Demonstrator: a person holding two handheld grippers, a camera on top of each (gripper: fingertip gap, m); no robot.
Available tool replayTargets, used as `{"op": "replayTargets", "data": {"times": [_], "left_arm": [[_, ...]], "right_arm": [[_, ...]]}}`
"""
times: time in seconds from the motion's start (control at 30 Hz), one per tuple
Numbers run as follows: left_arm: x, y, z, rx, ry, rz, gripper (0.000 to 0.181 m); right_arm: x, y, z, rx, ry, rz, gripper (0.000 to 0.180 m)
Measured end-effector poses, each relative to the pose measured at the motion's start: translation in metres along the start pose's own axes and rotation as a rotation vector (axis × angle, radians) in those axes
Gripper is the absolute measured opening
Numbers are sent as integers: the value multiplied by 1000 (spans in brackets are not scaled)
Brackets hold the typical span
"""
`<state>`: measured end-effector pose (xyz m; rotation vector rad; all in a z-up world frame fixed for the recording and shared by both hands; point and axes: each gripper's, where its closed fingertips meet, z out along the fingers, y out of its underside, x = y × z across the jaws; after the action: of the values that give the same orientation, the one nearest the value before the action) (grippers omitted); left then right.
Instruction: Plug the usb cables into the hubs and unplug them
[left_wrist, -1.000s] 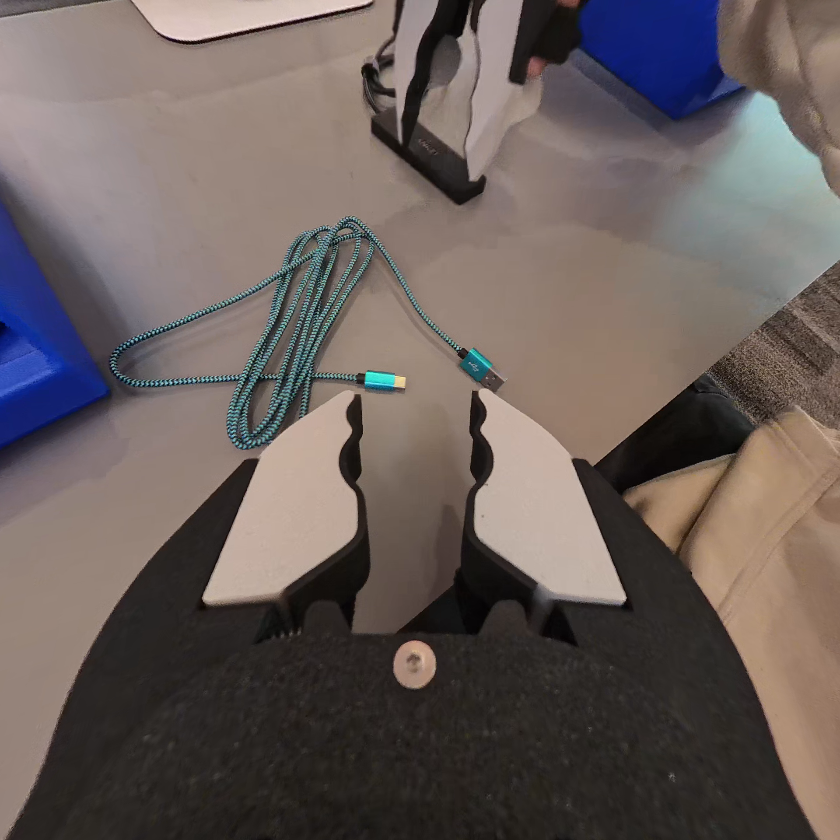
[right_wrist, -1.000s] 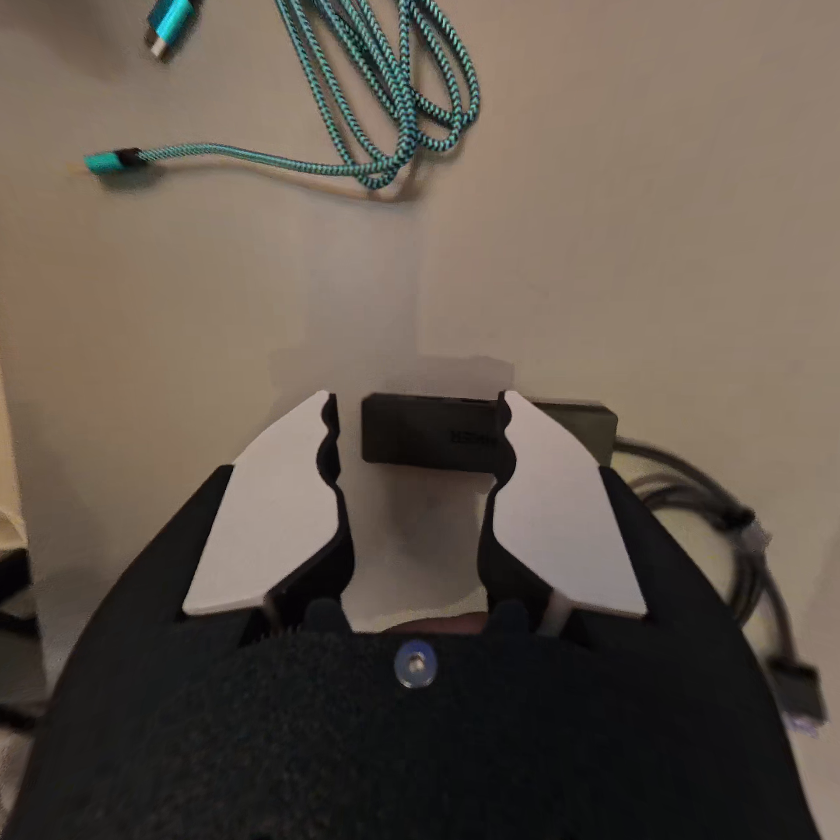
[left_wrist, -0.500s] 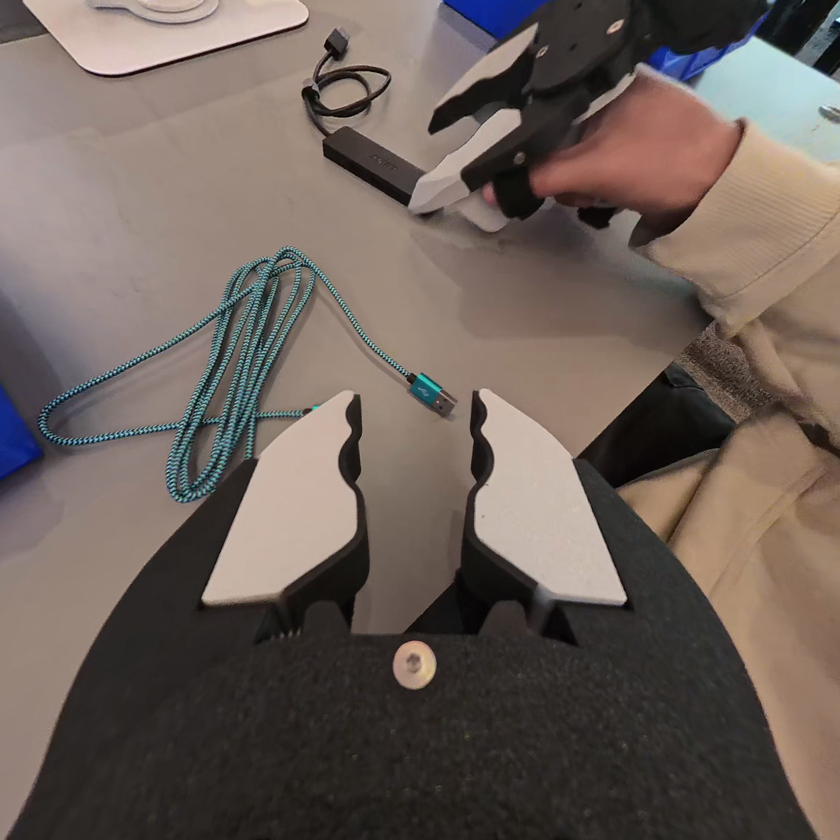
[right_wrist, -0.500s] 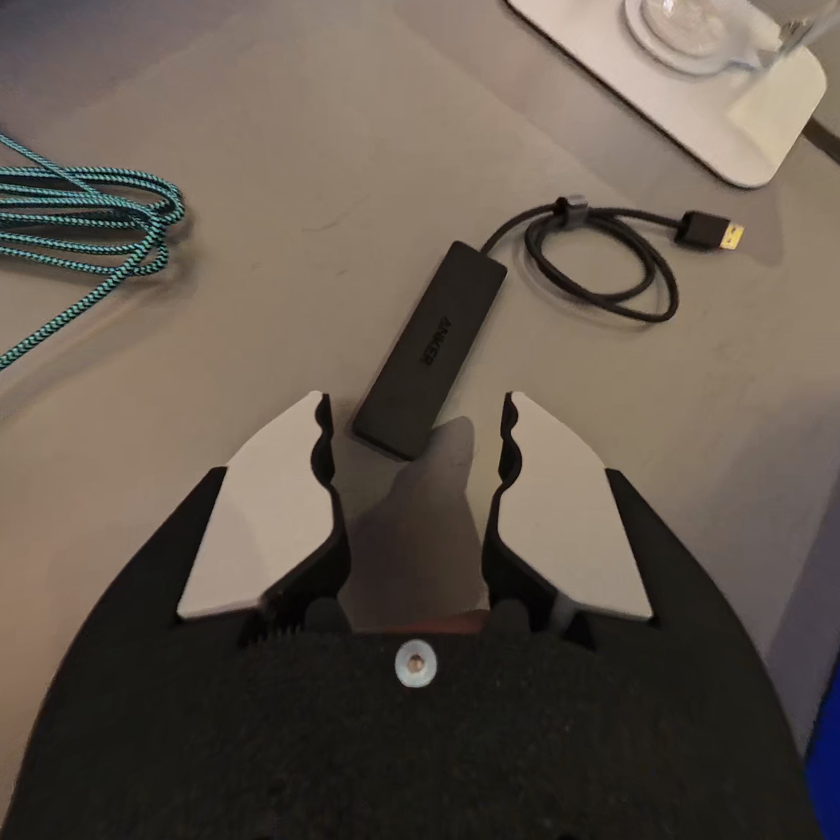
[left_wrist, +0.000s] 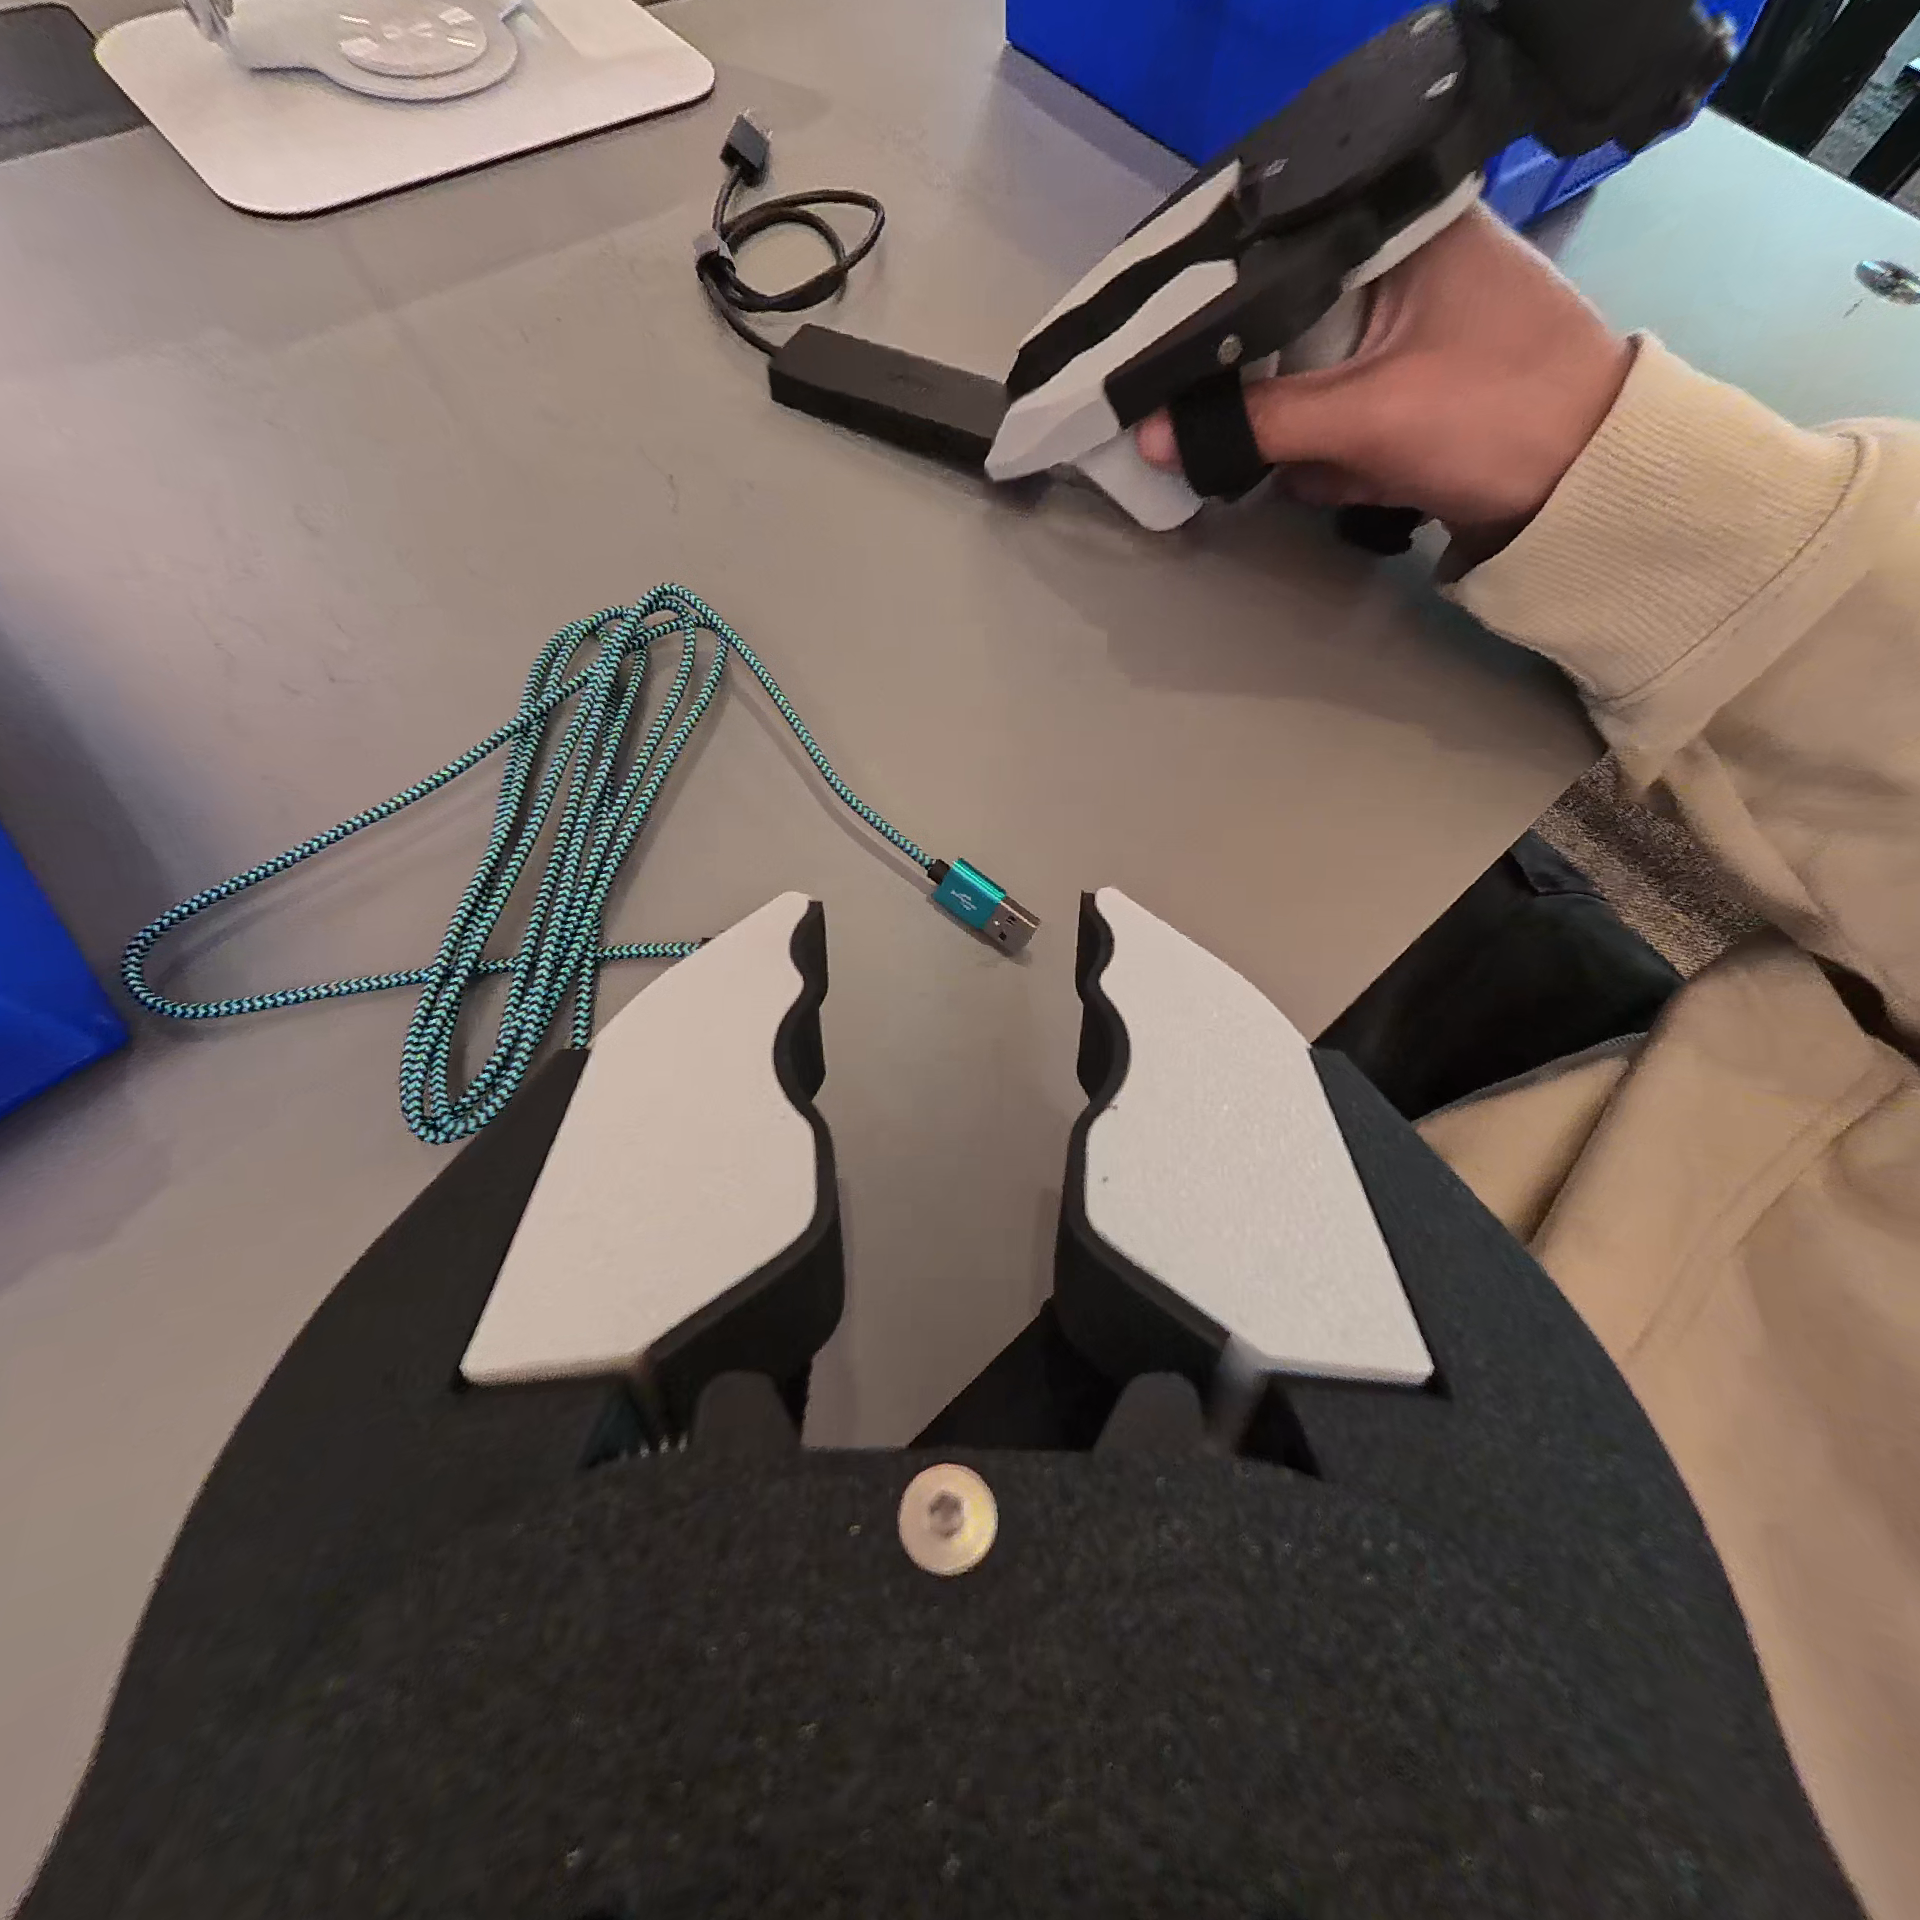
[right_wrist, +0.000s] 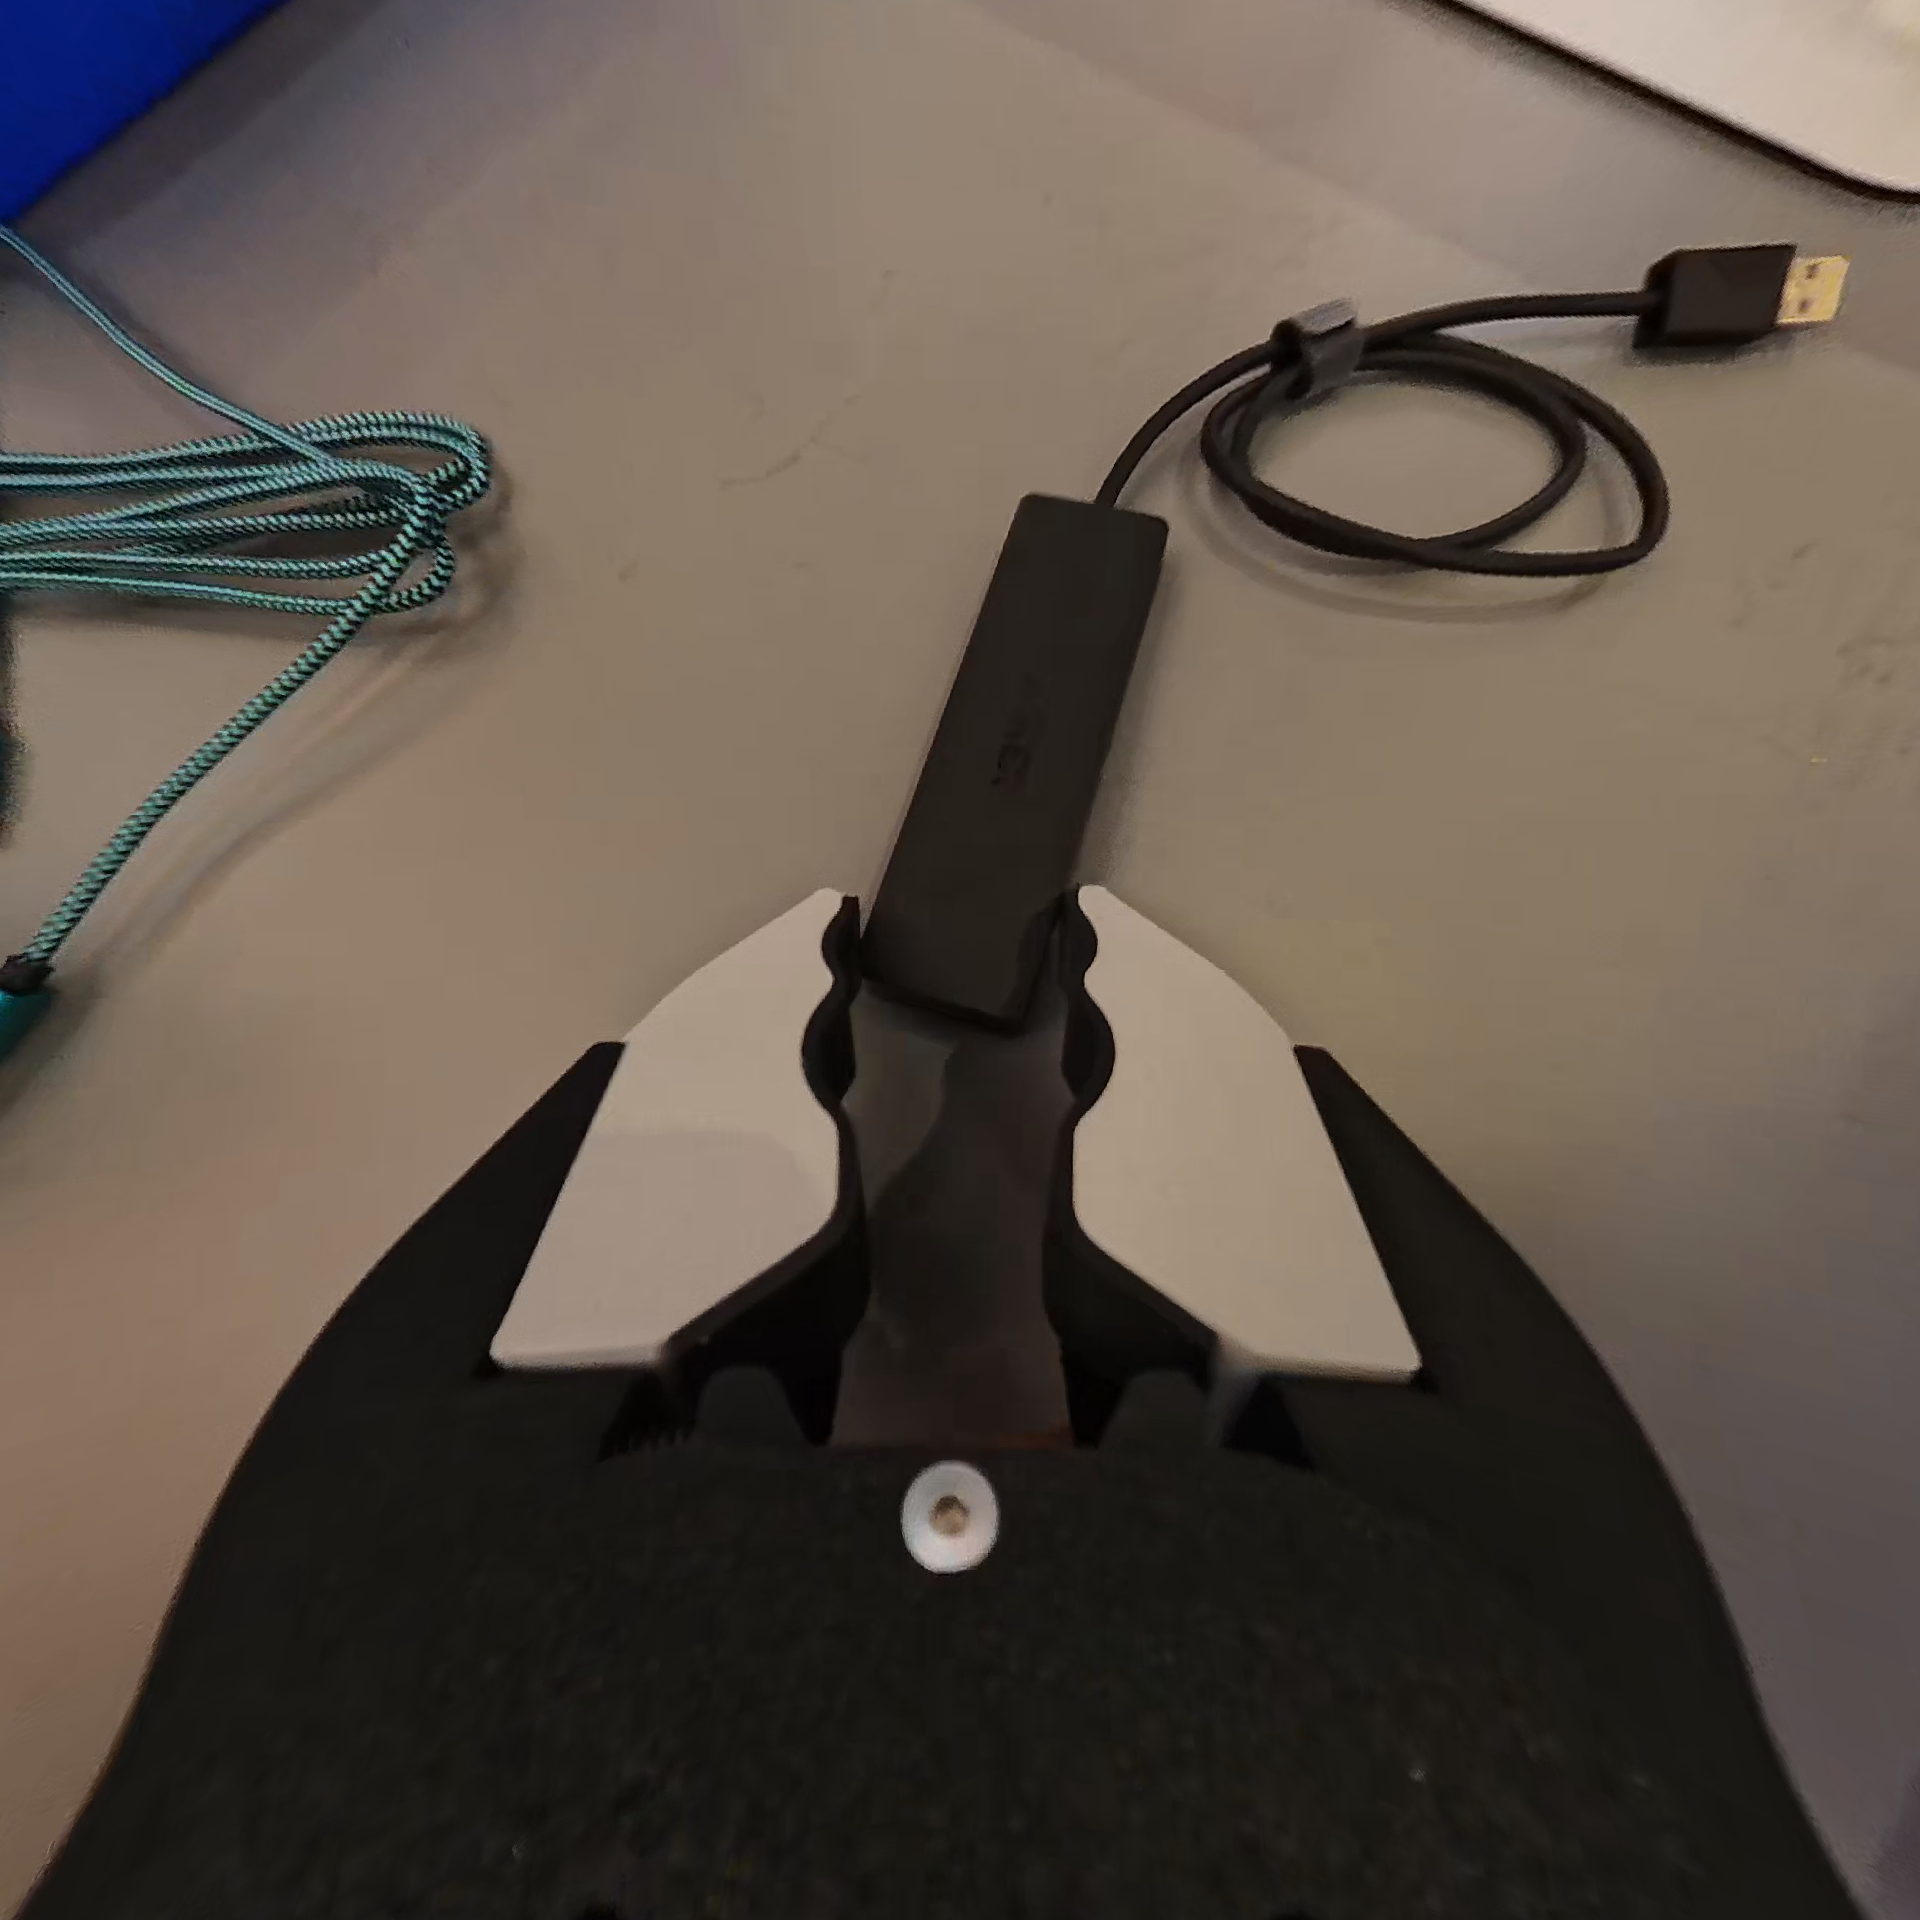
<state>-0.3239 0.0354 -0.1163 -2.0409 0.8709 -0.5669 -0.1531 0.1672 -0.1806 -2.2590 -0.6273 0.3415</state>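
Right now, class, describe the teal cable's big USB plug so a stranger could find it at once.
Start at the grey table and find the coiled teal braided cable. Follow its loose strand toward the left gripper; the plug lies flat just ahead of the open fingers. Unlike the black hub cord's plug, it has a teal metal shell with a silver tip.

Grey table (left_wrist: 1039, 644), teal braided cable (left_wrist: 582, 831), black hub (right_wrist: 1029, 748), white pad (left_wrist: 416, 114)

A smooth grey table (left_wrist: 1039, 644) fills most of the view. A white pad (left_wrist: 416, 135) lies at eleven o'clock, blue bins (left_wrist: 1122, 62) at one and nine o'clock (left_wrist: 42, 997), and grey patterned carpet (left_wrist: 1642, 873) at three o'clock.
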Motion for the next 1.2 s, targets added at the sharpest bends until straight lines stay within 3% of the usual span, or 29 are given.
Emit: {"op": "replayTargets", "data": {"times": [0.27, 0.53, 0.7, 0.77, 0.87, 0.9, 1.0, 1.1, 1.2], "left_arm": [[-2, -8, 14, -7, -14, 41, 46], [-5, -23, 57, -5, -6, 116, 46], [-23, -45, 101, -34, -92, 298, 46], [-29, -46, 115, -76, -105, 343, 50], [-32, -44, 120, -79, -96, 319, 50], [-31, -44, 118, -74, -89, 303, 50], [-34, -45, 108, -53, -105, 274, 50], [-36, -47, 92, -17, -114, 229, 49], [-28, -45, 76, 21, -64, 187, 49]], "right_arm": [[2, -8, -44, 112, -138, 45, 35], [3, -20, -61, 155, -207, 109, 34], [1, -36, -69, 180, -225, 104, 0], [7, -31, -65, 127, -155, 34, 0], [-9, -19, -62, 83, -204, -14, 0], [-14, -14, -62, 77, -206, -36, 2], [-37, 7, -58, 21, -228, -49, 39], [-52, 30, -52, -17, -162, -116, 60], [-58, 27, -59, 49, -161, -302, 60]]}}
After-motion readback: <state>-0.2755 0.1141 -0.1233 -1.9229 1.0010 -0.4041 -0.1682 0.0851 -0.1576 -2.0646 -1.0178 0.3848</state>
